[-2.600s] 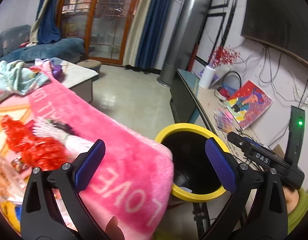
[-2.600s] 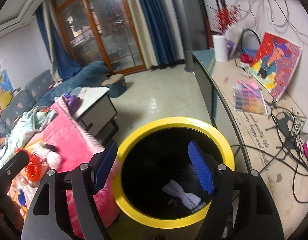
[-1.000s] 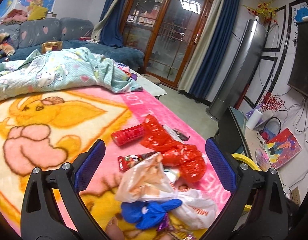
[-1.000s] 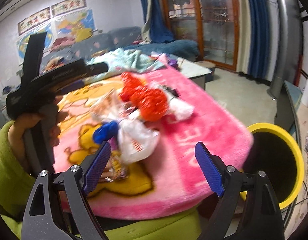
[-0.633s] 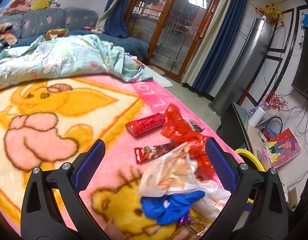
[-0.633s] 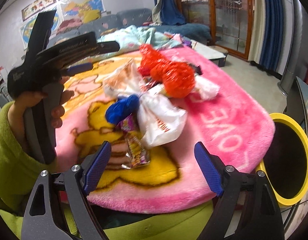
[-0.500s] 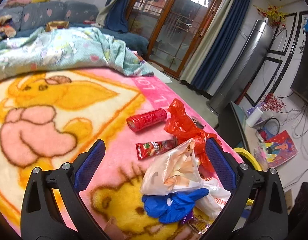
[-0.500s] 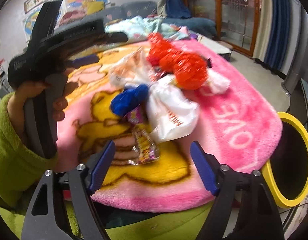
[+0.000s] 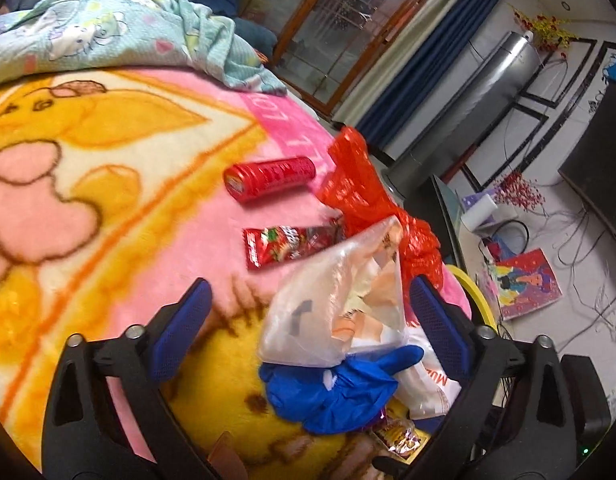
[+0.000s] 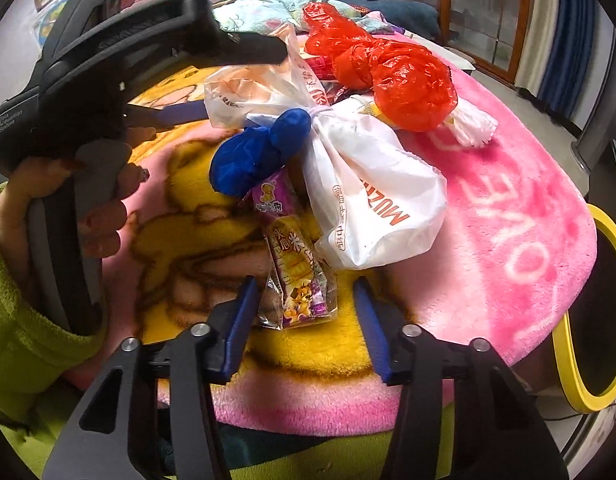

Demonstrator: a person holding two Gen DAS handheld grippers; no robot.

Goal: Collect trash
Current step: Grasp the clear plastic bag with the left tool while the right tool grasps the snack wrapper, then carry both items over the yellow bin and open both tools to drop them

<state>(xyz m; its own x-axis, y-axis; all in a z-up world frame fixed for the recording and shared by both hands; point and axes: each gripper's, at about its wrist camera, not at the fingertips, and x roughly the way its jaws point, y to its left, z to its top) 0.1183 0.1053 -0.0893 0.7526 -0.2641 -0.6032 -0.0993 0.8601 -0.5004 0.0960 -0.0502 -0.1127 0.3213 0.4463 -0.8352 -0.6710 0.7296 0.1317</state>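
So the trash is piled on the fuzzy pink and yellow cartoon blanket (image 10: 508,216). Right gripper (image 10: 303,320) has its jaws partly open, sitting either side of the crinkly purple and yellow snack wrapper (image 10: 295,280), not clamped on it. Left gripper (image 9: 308,328) hangs over the clear plastic bag (image 9: 340,300) and blue rubber glove (image 9: 340,388), jaws wide, holding nothing. Yellow-rimmed trash bin (image 10: 588,320) sits just past the blanket edge

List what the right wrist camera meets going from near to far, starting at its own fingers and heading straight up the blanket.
Right gripper → purple and yellow snack wrapper → blue glove → red plastic bag → pale green patterned cloth.
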